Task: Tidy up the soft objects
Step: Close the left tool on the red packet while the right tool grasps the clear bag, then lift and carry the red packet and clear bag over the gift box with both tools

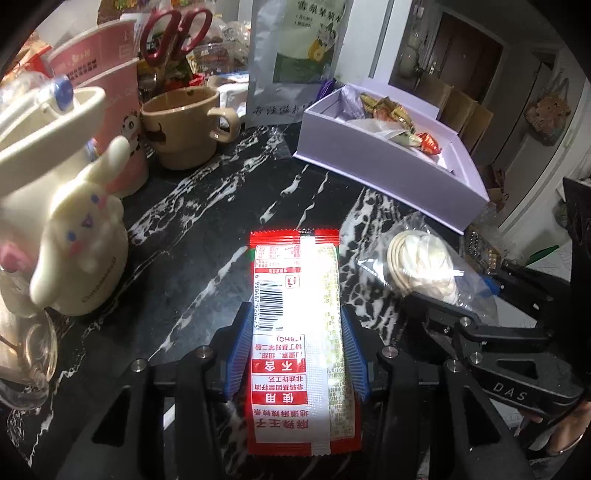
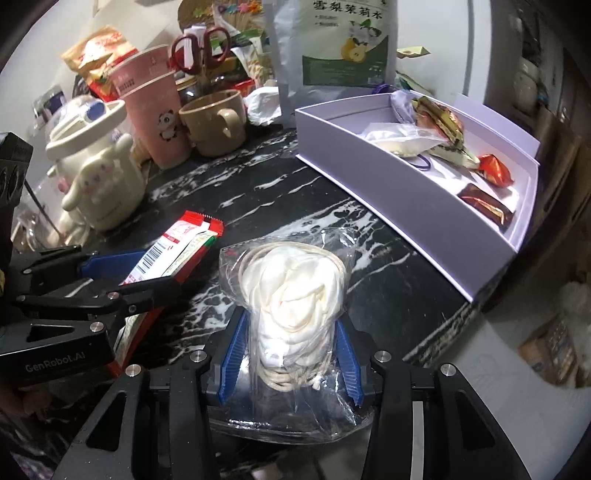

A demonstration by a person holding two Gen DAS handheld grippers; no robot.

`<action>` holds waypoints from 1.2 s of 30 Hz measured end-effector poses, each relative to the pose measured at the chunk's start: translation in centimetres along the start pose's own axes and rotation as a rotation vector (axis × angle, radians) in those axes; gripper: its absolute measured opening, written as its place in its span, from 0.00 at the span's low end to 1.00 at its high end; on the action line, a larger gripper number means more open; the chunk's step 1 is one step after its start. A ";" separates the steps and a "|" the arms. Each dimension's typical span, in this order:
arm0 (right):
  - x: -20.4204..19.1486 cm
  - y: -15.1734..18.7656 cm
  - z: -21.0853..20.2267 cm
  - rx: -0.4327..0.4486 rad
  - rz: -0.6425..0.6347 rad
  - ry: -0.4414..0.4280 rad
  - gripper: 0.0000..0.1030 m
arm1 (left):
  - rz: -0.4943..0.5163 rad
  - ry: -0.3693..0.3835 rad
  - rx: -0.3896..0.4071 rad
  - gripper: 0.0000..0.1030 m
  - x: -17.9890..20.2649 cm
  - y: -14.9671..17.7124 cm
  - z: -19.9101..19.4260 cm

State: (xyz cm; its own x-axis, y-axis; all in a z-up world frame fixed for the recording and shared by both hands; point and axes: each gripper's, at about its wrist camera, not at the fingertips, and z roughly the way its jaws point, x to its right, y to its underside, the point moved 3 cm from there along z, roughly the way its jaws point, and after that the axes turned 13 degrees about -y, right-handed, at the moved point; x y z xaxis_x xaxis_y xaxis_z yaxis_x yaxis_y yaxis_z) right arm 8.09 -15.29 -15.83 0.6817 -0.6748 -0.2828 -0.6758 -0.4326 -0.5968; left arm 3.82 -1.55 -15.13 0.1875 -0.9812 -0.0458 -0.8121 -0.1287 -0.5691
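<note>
My left gripper (image 1: 293,314) is shut on a red and white snack packet (image 1: 295,295), held between its blue pads above the black marble counter. It also shows in the right wrist view (image 2: 173,247). My right gripper (image 2: 291,321) is shut on a clear plastic bag of white cloth and cord (image 2: 291,291), beside the packet; the bag also shows in the left wrist view (image 1: 424,266). A lilac open box (image 2: 406,192) with wrapped snacks and a white pouch stands at the back right, also in the left wrist view (image 1: 388,162).
At the left stand a cream bunny jar (image 1: 85,251), a pink panda cup (image 2: 155,107), a tan mug (image 1: 184,125) and red scissors (image 1: 177,33). A silver pouch (image 2: 332,48) stands behind the box. The counter edge (image 2: 461,314) runs at the right.
</note>
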 end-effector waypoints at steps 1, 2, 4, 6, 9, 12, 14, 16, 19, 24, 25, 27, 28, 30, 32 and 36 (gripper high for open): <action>-0.2 0.1 -0.2 0.004 0.002 -0.004 0.44 | 0.001 0.004 0.008 0.45 0.1 0.0 -0.4; -0.4 0.2 -0.5 0.010 0.006 -0.007 0.44 | 0.002 0.006 0.014 0.45 0.1 0.0 -0.7; -0.9 0.4 -1.1 0.022 0.008 -0.016 0.44 | 0.003 0.010 0.029 0.45 0.1 -0.1 -1.4; -1.3 0.5 -1.6 0.033 0.012 -0.025 0.44 | 0.002 0.017 0.040 0.45 0.1 -0.1 -2.0; -2.0 0.8 -2.7 0.052 0.014 -0.025 0.44 | -0.002 0.034 0.063 0.45 0.1 -0.1 -3.2; -2.8 1.1 -4.5 0.090 0.014 -0.030 0.44 | 0.003 0.045 0.096 0.45 0.4 -0.2 -4.7; -3.3 1.2 -5.7 0.115 0.013 -0.034 0.44 | 0.006 0.057 0.120 0.45 0.6 -0.3 -5.7; -3.8 1.3 -7.0 0.141 0.010 -0.031 0.44 | 0.009 0.066 0.145 0.45 0.9 -0.5 -6.8; -4.3 1.5 -8.7 0.176 0.005 -0.024 0.44 | 0.015 0.076 0.194 0.45 1.4 -0.9 -8.4; -4.8 1.7 -11.5 0.235 -0.011 0.000 0.44 | 0.033 0.099 0.249 0.45 2.3 -1.6 -10.4; -4.8 1.7 -12.0 0.247 -0.012 0.009 0.44 | 0.037 0.105 0.259 0.45 2.5 -1.7 -10.8; -4.9 1.7 -13.2 0.274 -0.016 0.020 0.44 | 0.049 0.113 0.282 0.45 3.0 -2.1 -11.5; -4.8 1.8 -13.7 0.283 -0.018 0.022 0.44 | 0.053 0.115 0.295 0.45 3.3 -2.4 -12.0; -4.8 1.7 -14.7 0.302 -0.025 0.036 0.44 | 0.061 0.130 0.318 0.45 3.8 -2.6 -12.8; -4.8 1.6 -15.6 0.325 -0.029 0.049 0.44 | 0.073 0.146 0.341 0.45 4.5 -3.1 -13.5; -4.3 1.0 -17.2 0.360 -0.030 0.063 0.44 | 0.101 0.168 0.385 0.45 5.8 -4.3 -14.7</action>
State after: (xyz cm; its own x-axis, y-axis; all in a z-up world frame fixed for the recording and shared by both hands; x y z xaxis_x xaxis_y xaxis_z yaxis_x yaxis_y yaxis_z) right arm -0.35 -23.13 -2.27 0.6734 -0.7054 -0.2211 -0.5065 -0.2224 -0.8331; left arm 0.33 -8.75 -0.88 -0.0009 -1.0000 -0.0006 -0.5507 0.0010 -0.8347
